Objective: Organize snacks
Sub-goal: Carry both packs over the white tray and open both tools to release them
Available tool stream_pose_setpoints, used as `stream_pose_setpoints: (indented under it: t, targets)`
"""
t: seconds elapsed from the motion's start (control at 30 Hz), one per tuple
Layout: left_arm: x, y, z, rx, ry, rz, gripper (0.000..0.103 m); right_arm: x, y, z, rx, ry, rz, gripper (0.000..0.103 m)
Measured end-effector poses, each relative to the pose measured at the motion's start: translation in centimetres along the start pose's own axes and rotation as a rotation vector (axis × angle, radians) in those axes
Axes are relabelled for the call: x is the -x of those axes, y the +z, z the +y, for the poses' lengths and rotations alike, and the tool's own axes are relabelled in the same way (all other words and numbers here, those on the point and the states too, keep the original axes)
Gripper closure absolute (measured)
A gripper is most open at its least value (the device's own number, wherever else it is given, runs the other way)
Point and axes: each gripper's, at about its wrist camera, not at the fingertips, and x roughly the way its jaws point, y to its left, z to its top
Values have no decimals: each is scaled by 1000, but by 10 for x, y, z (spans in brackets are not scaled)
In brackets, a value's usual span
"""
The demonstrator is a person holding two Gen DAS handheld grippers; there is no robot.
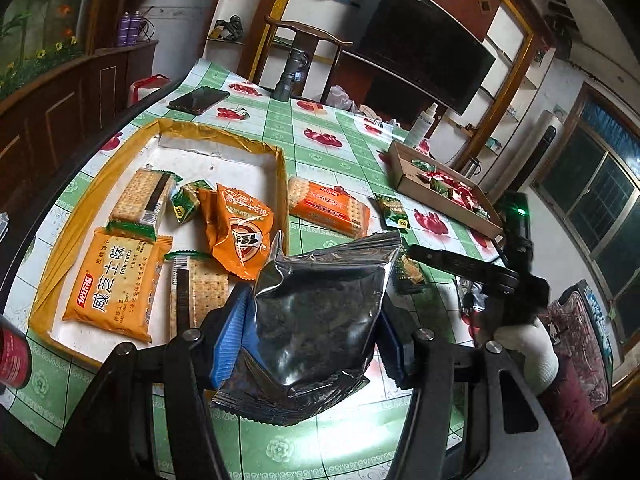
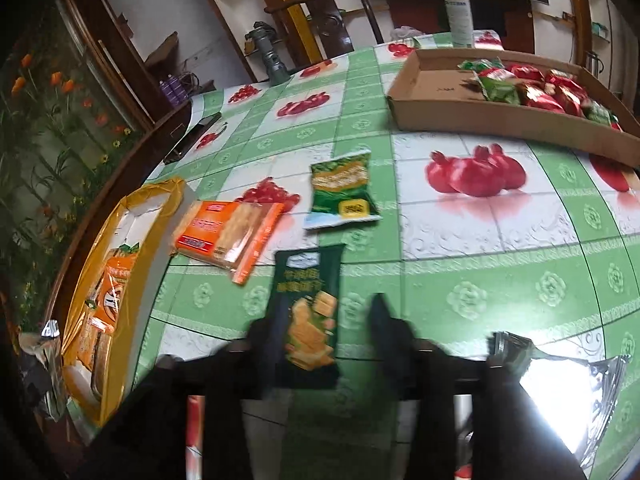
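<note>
My left gripper (image 1: 312, 332) is shut on a silver foil snack pack (image 1: 320, 316) and holds it above the table, just right of the yellow-rimmed tray (image 1: 276, 172). The tray holds orange biscuit packs (image 1: 116, 284) and cracker packs (image 1: 140, 196). My right gripper (image 2: 324, 332) is open, its fingers either side of a dark green cracker pack (image 2: 310, 312) lying on the table. An orange cracker pack (image 2: 228, 234) and a small green pack (image 2: 344, 192) lie beyond it. The right gripper also shows in the left wrist view (image 1: 460, 264).
A brown cardboard tray (image 2: 480, 116) with red and green snacks stands at the back right. A phone (image 1: 198, 100), a torch (image 1: 288, 76) and a spray bottle (image 2: 458, 12) stand along the far table edge. A silver foil pack (image 2: 560, 380) lies at the near right.
</note>
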Motion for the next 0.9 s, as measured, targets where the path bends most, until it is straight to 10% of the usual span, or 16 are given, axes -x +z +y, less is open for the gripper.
stream_pose_setpoints:
  t: [0.27, 0.9]
  targets:
    - [4, -1, 3, 2, 5, -6, 46, -23, -9, 47, 205, -198, 46, 57]
    - [14, 10, 66, 127, 87, -47, 46, 49, -11, 105, 220, 134, -78, 58]
